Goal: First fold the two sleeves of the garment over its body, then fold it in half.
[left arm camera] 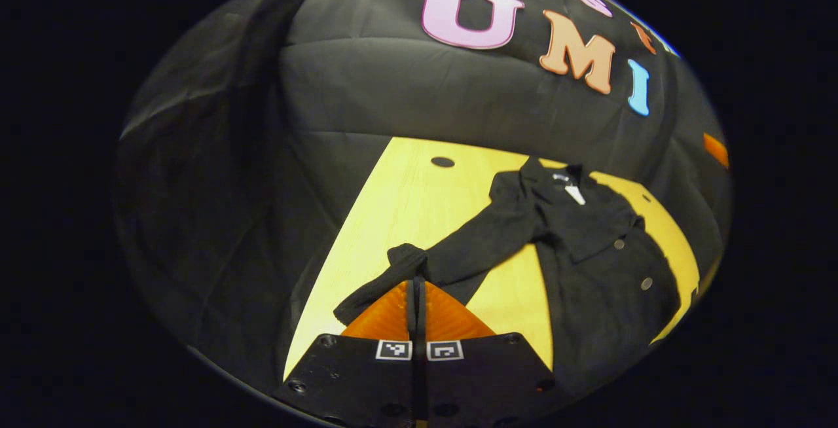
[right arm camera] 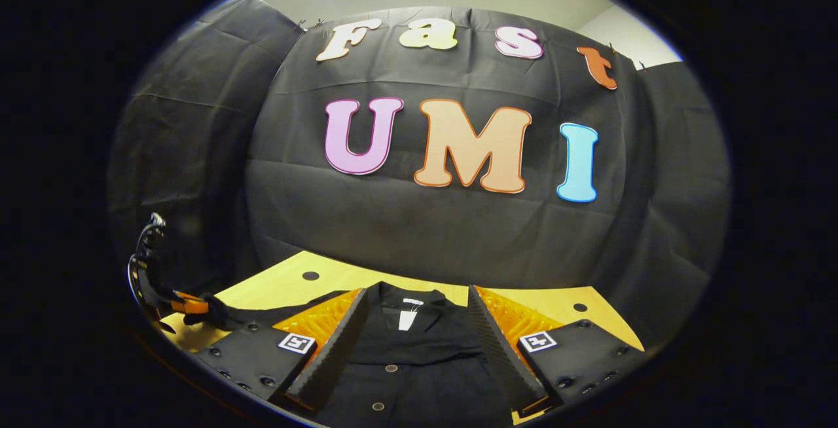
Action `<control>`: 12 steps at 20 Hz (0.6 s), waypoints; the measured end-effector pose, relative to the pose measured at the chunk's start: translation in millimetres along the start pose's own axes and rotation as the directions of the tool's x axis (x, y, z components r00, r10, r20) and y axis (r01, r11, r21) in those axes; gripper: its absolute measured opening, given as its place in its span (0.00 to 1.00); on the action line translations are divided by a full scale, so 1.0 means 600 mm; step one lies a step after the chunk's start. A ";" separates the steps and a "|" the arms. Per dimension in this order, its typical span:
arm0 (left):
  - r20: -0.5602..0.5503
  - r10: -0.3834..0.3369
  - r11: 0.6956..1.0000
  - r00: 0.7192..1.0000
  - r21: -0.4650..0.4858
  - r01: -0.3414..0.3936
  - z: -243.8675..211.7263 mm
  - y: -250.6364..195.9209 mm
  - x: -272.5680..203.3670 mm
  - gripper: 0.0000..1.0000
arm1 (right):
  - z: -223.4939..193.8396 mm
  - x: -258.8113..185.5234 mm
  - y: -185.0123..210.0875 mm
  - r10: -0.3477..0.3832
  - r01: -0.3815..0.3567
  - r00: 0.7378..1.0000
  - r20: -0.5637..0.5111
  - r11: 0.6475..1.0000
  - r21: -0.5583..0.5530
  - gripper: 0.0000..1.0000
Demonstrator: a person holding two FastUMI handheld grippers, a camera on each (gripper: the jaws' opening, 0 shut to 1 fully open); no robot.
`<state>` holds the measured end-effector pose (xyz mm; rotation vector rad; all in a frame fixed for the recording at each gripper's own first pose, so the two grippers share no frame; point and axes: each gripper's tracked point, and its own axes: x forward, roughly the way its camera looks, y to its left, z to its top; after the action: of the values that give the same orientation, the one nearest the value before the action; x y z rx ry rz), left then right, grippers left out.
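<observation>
Two sleeves to fold, neither yet lying over the body; task judged barely begun.

Pale yellow wooden counter (left arm camera: 419, 212) with small dark round holes, spread below the black cloth wall.

Black button-front garment (left arm camera: 589, 264) with collar and small white neck tag, lying flat and face up on the counter, collar toward the wall. Body smooth, front buttons in a row. In the left gripper view, one long sleeve (left arm camera: 478, 248) stretched out sideways from the shoulder, away from the body, across bare counter.

Left gripper (left arm camera: 417, 287) at the cuff end of that sleeve; fingers pressed together, the bunched cuff caught between their tips. Seen also from the right gripper view, far off at the left edge (right arm camera: 196, 307), same cuff pinched and apparently lifted a little off the counter.

Right gripper (right arm camera: 412, 343) poised above the garment's chest, just below the collar; fingers wide apart, nothing between them but the fabric lying beneath, no contact made out.

Left to do, by judgement: carry held sleeve across onto the body, do likewise with the other sleeve, then halve the garment. Other sleeve not made out clearly.
</observation>
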<state>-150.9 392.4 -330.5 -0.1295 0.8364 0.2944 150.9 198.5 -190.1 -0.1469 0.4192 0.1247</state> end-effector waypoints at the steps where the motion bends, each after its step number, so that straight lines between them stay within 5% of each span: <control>1: 0.024 -0.008 1.000 1.000 0.005 0.008 0.027 -0.016 -0.002 0.00 | 0.002 -0.003 -0.011 -0.005 0.005 1.000 0.004 1.000 0.003 0.97; 6: 0.157 -0.130 0.990 0.979 0.074 0.119 0.156 -0.124 0.003 0.00 | -0.012 -0.020 -0.054 -0.004 0.004 1.000 0.001 1.000 0.027 0.97; 12: 0.174 -0.299 0.941 0.938 0.220 0.259 0.245 -0.310 0.043 0.00 | -0.032 -0.045 -0.142 -0.049 0.049 0.999 -0.001 0.997 0.063 0.99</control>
<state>27.0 254.2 -252.4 -0.0338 0.6267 -0.0438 131.7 109.0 -186.3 -0.0947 0.4187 0.0633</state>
